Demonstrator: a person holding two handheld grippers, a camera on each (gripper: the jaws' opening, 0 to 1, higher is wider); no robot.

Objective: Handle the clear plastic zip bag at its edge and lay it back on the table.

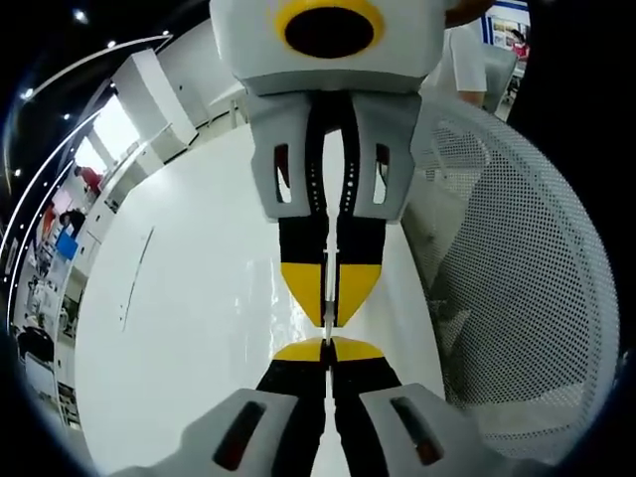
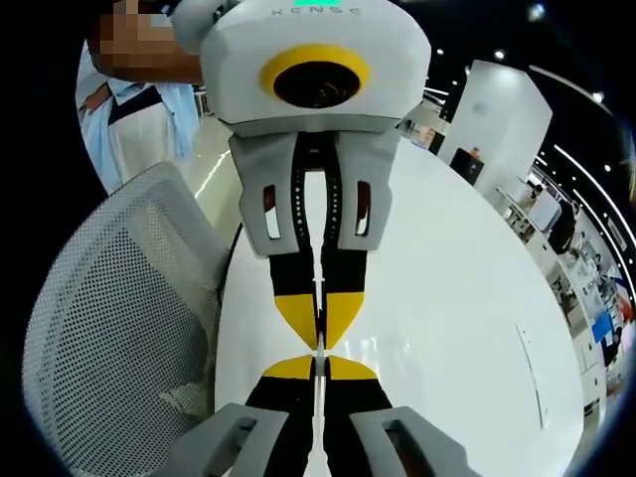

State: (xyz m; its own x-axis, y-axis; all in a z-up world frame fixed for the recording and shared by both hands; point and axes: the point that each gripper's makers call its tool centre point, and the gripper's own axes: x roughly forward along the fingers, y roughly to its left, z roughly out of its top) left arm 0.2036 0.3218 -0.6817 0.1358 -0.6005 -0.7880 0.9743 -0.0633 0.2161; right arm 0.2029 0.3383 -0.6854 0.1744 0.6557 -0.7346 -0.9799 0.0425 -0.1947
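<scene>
Zip bag (image 1: 327,288): clear, stretched thin between both grippers, above the white worktop (image 1: 189,328).
Left gripper (image 1: 327,350): pinched on bag edge.
Right gripper (image 2: 319,360): pinched on other edge.
Mesh chair (image 2: 119,338): beside worktop.

We see white glossy table (image 1: 199,328) spanning centre and lower left of left gripper view; in right gripper view, its top (image 2: 447,328) spans centre and right. Thin clear sheet edge by centre, indistinct.
</scene>
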